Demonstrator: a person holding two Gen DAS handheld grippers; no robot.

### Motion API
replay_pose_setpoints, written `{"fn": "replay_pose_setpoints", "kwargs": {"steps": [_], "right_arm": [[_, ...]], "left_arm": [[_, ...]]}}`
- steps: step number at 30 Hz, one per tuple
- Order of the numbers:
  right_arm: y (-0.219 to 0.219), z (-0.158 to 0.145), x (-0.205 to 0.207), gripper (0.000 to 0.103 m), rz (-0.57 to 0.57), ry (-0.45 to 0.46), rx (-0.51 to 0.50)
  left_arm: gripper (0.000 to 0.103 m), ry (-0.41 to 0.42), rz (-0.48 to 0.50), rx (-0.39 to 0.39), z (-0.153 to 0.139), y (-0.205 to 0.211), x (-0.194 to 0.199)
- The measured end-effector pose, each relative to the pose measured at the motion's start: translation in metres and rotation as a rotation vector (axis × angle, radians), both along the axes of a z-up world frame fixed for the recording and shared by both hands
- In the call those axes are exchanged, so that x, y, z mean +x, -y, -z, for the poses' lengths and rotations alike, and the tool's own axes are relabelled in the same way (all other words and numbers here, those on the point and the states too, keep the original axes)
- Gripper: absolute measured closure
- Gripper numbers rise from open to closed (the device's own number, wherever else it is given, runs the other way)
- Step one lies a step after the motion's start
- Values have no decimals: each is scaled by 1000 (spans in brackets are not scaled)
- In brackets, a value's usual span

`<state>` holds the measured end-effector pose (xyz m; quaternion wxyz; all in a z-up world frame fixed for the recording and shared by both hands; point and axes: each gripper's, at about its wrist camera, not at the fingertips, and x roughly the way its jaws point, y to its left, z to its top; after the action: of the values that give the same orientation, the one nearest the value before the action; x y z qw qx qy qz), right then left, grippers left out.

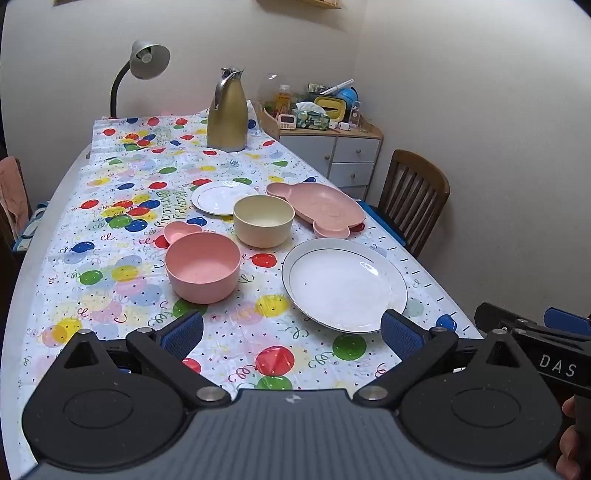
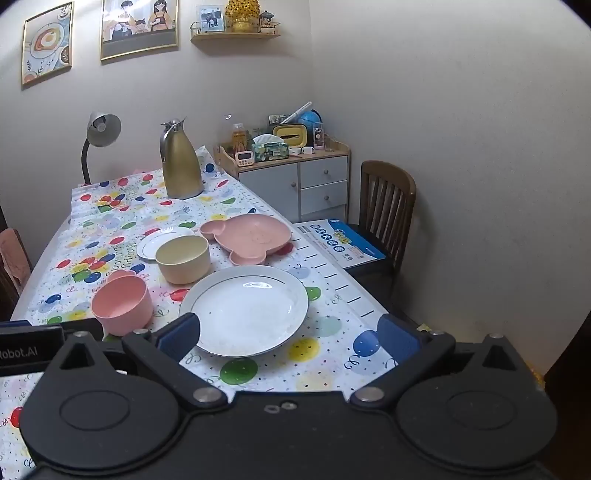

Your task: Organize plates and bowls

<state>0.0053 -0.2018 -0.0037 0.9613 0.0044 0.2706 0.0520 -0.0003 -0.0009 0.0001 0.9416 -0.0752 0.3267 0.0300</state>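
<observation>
Plates (image 1: 345, 284) untouched; both hand-held grippers (image 1: 291, 332) (image 2: 288, 334) tilted down, wide.

Home dining corner, balloon-print tablecloth (image 1: 110, 266), wooden chair (image 2: 386, 206), framed pictures (image 2: 138, 27), cluttered cabinet (image 2: 295, 177)

Walls (image 2: 443, 110): plain pale cream, meeting in a corner at about 12 o'clock.
Wall hangings: two framed pictures (image 2: 138, 27) at 11 o'clock; a small wooden shelf (image 2: 236, 36) with ornaments at 12 o'clock.
Table (image 1: 33, 236): long, under a balloon-print cloth (image 1: 122, 221), running toward 12 o'clock.
Lamp (image 1: 147, 61): grey gooseneck at the table's far end, 11 o'clock; unlit.
Cabinet (image 2: 306, 184): low, white drawers, wooden top crowded with small items, in the corner at 1 o'clock.
Chair (image 2: 386, 206): dark slatted wood against the wall at 2 o'clock; a printed sheet lies on its seat.
Light: even, soft indoor.
</observation>
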Motion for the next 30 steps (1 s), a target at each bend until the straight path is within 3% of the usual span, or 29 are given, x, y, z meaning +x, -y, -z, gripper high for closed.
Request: {"fn": "replay_pose_setpoints", "kwargs": {"steps": [30], "right_arm": [[-6,-2,3,4,-55,-17,20]], "left_arm": [[0,27,-47,-7,-7,-9,-12]]}}
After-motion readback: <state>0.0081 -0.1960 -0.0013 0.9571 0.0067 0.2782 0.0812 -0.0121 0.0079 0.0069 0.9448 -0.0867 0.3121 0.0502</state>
